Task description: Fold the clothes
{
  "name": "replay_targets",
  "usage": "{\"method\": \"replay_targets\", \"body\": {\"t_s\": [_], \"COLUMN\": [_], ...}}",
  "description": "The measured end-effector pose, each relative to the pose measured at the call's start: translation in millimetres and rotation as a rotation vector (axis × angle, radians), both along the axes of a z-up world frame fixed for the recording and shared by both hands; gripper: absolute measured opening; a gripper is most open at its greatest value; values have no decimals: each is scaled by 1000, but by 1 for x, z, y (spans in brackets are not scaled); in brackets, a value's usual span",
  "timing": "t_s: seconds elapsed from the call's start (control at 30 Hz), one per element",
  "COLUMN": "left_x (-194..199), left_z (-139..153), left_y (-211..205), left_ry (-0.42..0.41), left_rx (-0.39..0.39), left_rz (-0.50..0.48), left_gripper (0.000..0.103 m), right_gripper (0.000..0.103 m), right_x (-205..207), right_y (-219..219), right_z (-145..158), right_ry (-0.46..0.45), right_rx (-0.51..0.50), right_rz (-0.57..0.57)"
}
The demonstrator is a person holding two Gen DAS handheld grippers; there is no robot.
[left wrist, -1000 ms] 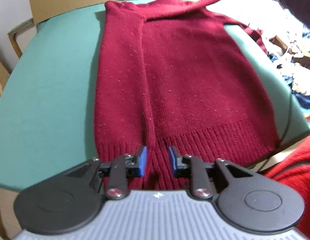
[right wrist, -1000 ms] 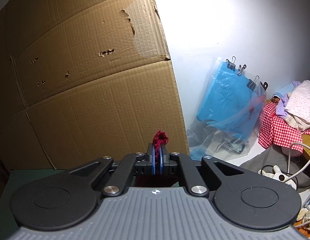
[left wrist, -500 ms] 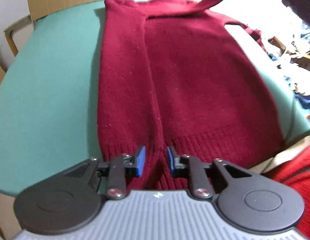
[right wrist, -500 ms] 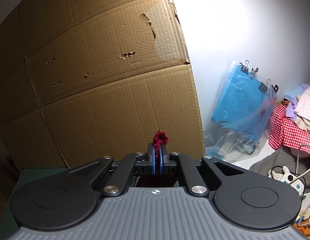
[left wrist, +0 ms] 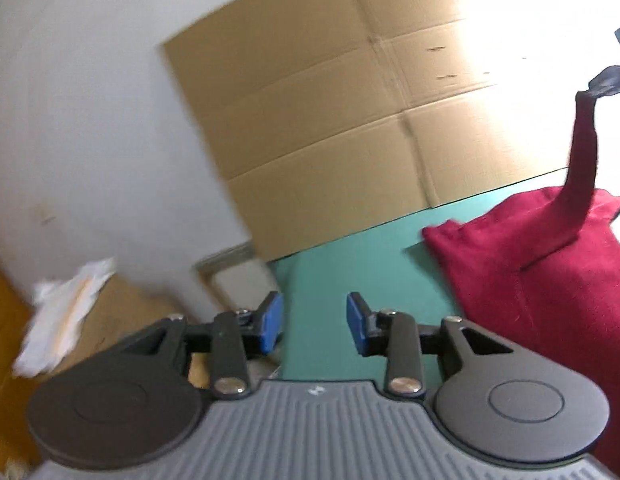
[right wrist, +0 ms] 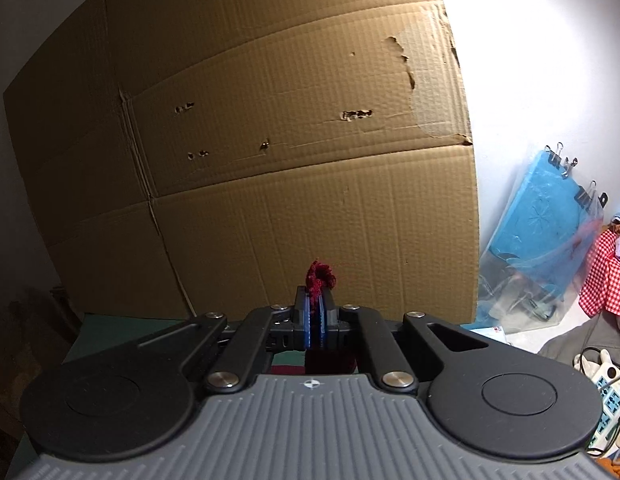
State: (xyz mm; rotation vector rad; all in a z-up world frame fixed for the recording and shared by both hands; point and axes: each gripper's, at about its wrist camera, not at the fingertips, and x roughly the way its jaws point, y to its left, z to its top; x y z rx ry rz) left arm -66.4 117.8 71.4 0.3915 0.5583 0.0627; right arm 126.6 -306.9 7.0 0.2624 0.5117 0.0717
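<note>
no readable text, label, brand or number shows in either view. the small white mark on each hand-held gripper's grey ribbed housing, at 6 o'clock in both views, is a symbol and not lettering.

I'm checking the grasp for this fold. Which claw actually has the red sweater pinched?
The right claw: its blue pads are shut on a tuft of the red sweater. The left claw is opening with only green table between its pads.
</note>
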Motion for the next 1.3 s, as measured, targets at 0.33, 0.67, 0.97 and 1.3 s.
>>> {"method": "replay_targets", "body": {"t_s": [0.33, 0.67, 0.97, 1.3], "left_x": [214, 329, 348, 349], "left_z": [-142, -219, -225, -222], "left_y": [-42, -64, -42, -41], "left_ry": [270, 433, 457, 471], "left_rx": [-113, -157, -294, -307], "left_rz": [-398, -478, -509, -508], "left_gripper": [21, 21, 27, 27], "right_gripper": [5, 5, 5, 5], "right_x": [-38, -88, -143, -180], "right_y": [45, 102, 139, 194], "right_z": [59, 95, 102, 57], "right_ry": [-59, -152, -231, -51], "right_rx": [75, -44, 14, -13], "right_rz": [41, 29, 285, 606]}}
